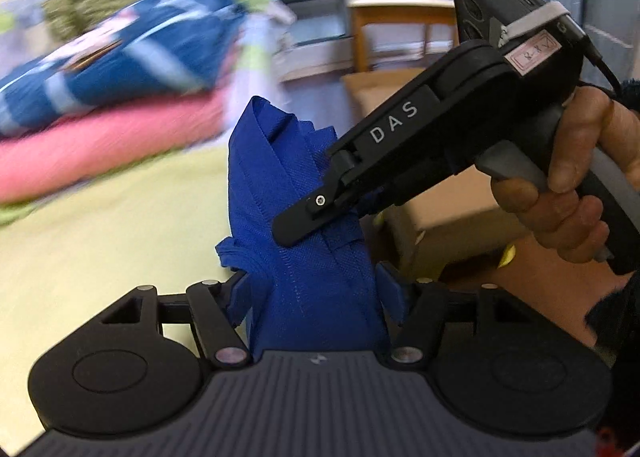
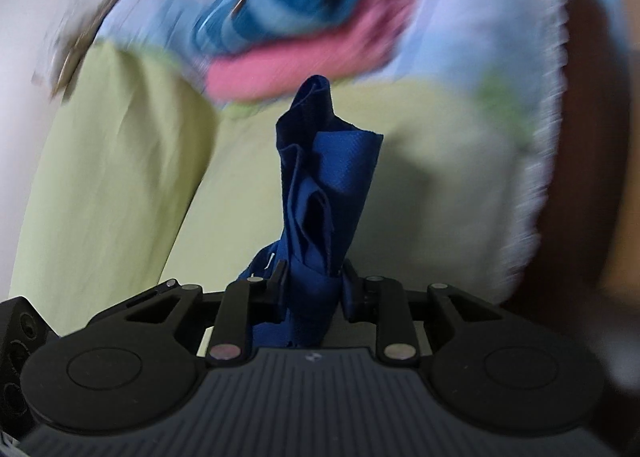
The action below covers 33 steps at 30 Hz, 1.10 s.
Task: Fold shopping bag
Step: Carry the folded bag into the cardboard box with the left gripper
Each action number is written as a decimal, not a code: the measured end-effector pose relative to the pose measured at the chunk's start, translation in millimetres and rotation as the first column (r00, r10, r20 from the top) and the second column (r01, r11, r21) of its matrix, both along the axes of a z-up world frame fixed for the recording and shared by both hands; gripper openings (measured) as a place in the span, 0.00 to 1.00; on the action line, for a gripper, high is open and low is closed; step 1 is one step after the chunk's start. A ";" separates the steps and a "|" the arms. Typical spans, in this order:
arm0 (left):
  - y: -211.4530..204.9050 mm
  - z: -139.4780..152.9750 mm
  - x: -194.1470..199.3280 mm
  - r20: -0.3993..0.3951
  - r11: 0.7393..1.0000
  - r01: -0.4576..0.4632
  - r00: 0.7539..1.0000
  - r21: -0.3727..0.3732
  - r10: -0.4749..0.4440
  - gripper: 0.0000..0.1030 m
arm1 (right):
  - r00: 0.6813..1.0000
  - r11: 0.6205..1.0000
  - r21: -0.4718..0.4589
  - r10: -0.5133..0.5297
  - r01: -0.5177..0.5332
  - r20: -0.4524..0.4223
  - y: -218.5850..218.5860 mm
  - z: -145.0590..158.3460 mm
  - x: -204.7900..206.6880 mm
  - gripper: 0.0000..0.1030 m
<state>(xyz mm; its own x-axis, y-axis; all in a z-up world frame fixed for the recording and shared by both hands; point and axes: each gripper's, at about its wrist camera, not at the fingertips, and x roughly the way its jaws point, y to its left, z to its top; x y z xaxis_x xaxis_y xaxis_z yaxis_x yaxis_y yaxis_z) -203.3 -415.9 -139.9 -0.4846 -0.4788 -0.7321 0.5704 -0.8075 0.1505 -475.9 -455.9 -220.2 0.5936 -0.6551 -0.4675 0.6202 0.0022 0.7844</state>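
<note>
We are holding the blue shopping bag up in the air, above the yellow-green bed sheet. It is not lying flat. Our left gripper is squeezed nearly closed on the lower part of the bunch, with cloth packed between its fingers. Our right gripper is pinched tight on the bag too, and in the left view its black fingertip presses on the cloth higher up.

The bag looks gathered into a tall, thin bundle with many creases, and one strap loops out at the side. So we think some folding is done, because the bag is narrow now. It still looks messy. We would guess we need to lay it down, press it flat and fold it smaller. Behind it sits a blurry pile of blue and pink bedding.
</note>
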 end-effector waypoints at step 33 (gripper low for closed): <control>-86.9 -193.8 -283.2 0.197 0.929 0.051 0.971 0.367 -0.132 0.61 | 0.974 0.902 0.398 -0.214 0.169 0.073 -16.0 -199.6 -243.2 0.21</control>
<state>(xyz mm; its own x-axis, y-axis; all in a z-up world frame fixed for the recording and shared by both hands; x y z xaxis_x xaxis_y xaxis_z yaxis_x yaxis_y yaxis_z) -486.5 -502.7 -333.7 -0.3257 -0.1273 -0.9369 0.4779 -0.8772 -0.0470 -719.1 -471.8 -419.8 0.5382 -0.5426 -0.6449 0.4860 -0.4253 0.7635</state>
